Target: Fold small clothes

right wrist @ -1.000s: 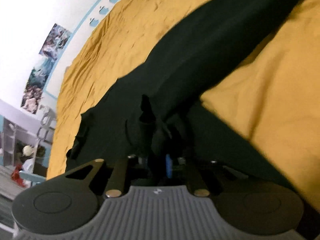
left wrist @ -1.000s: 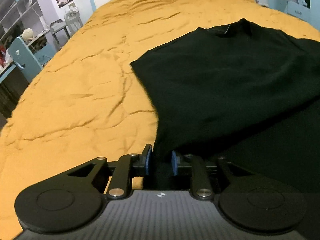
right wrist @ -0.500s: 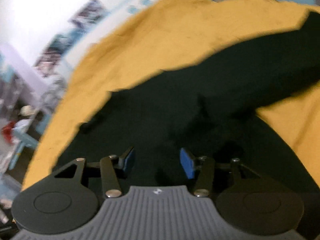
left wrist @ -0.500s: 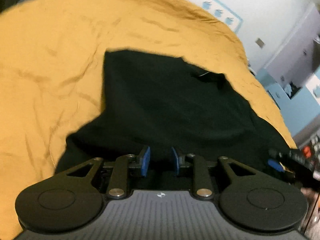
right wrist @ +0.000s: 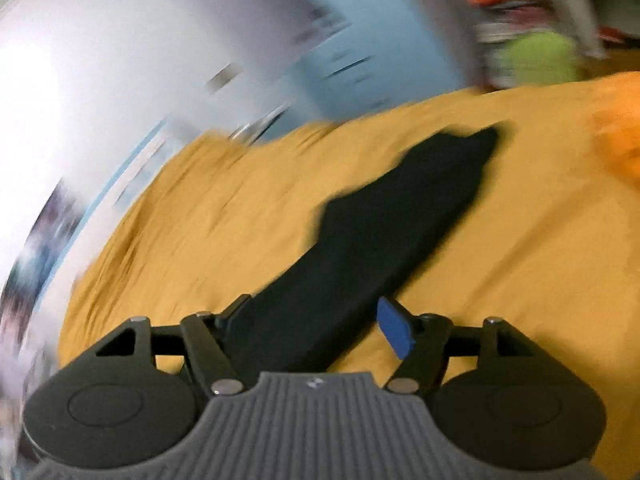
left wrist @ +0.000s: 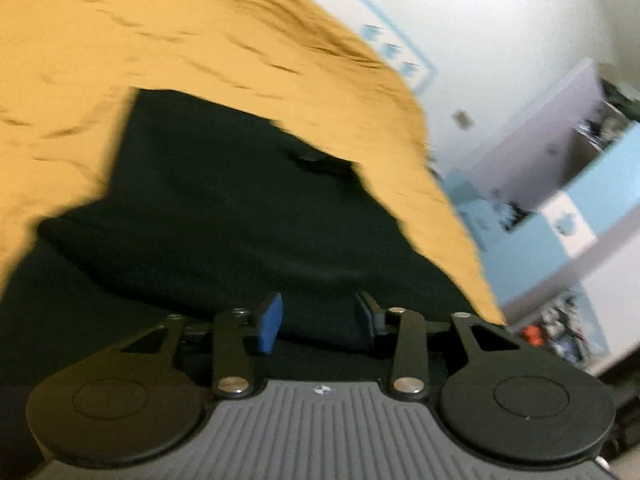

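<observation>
On the left, the left gripper (left wrist: 318,322) has let go of the black garment (left wrist: 224,216), now lying folded on the yellow bed (left wrist: 120,40), and the right gripper (right wrist: 316,328) likewise, both jaws opening empty, fold apparently laid.

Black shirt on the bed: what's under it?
The black shirt lies on the mustard-yellow bedspread, which shows all around it. A folded layer lies on its own lower part. Whatever is beneath the cloth is covered.
</observation>
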Demonstrator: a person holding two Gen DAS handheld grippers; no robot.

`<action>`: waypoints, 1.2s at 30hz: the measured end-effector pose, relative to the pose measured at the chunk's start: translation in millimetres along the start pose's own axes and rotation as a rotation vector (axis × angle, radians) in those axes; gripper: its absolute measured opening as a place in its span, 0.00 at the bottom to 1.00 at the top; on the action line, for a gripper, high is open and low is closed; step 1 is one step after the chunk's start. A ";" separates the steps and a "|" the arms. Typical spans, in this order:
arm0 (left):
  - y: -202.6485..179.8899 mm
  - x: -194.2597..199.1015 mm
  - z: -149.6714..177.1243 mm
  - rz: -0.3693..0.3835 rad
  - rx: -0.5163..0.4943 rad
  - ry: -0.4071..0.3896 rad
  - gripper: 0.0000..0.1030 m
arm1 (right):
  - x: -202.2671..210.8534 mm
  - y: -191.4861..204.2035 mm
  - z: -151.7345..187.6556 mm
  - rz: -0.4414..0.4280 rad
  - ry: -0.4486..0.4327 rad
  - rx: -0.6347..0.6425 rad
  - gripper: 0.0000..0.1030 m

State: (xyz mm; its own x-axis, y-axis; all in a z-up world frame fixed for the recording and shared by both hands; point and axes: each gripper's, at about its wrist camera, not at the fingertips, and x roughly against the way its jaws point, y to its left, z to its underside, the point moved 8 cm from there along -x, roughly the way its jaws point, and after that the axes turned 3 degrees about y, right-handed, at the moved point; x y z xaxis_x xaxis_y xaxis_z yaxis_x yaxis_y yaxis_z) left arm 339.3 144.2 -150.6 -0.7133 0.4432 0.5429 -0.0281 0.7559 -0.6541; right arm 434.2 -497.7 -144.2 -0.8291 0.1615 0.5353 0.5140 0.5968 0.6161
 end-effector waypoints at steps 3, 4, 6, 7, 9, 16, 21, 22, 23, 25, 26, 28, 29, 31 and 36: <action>-33.7 -23.6 13.6 0.067 -0.019 0.037 0.47 | -19.2 -37.7 -32.0 0.059 -0.033 -0.089 0.65; -42.2 -31.8 17.3 0.091 -0.020 0.049 0.47 | -27.0 -46.3 -36.7 0.077 -0.029 -0.120 0.66; -56.4 -46.8 22.8 0.110 -0.052 0.060 0.47 | -45.1 -60.2 -42.0 0.093 -0.016 -0.162 0.66; -60.0 -54.7 22.7 0.101 -0.076 0.055 0.47 | -51.3 -67.1 -49.8 0.115 -0.025 -0.174 0.65; -62.1 -67.8 22.1 0.090 -0.092 0.061 0.47 | -64.3 -70.2 -59.8 0.129 -0.050 -0.196 0.65; -57.6 -81.1 33.9 0.072 -0.047 0.105 0.47 | -69.3 -83.5 -85.0 0.118 -0.148 -0.212 0.59; -51.7 -75.3 40.1 0.067 -0.025 0.112 0.47 | -83.7 -88.6 -90.8 0.179 -0.147 -0.230 0.11; -50.0 -73.1 39.7 0.068 -0.020 0.111 0.47 | -79.7 -84.4 -92.2 0.184 -0.155 -0.209 0.11; -48.4 -70.6 38.4 0.074 -0.014 0.107 0.47 | -73.3 -79.3 -91.6 0.178 -0.162 -0.183 0.10; -45.1 -64.6 35.8 0.083 -0.005 0.095 0.47 | -65.4 -63.6 -96.6 0.155 -0.165 -0.162 0.10; -42.3 -60.9 34.1 0.079 -0.001 0.092 0.47 | -58.9 -51.6 -99.2 0.128 -0.164 -0.162 0.10; -35.6 -51.9 31.9 0.073 0.011 0.088 0.47 | -44.6 -23.2 -101.4 0.061 -0.160 -0.159 0.10; -32.7 -46.8 30.9 0.077 0.017 0.085 0.47 | -36.7 -2.2 -100.9 0.025 -0.157 -0.138 0.10; -26.8 -35.2 28.3 0.083 0.035 0.070 0.47 | -20.8 40.9 -93.9 -0.056 -0.150 -0.084 0.10; -3.1 2.8 18.8 0.114 0.099 -0.004 0.47 | 12.9 174.3 -34.0 -0.318 -0.024 0.050 0.09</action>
State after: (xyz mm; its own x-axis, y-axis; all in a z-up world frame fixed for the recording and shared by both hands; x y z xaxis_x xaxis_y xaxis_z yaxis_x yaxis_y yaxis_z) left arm 324.2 134.0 -156.9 -0.7188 0.5215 0.4598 -0.0154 0.6492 -0.7605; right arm 520.6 -418.2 -10.3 -0.9516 -0.0209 0.3067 0.2179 0.6581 0.7208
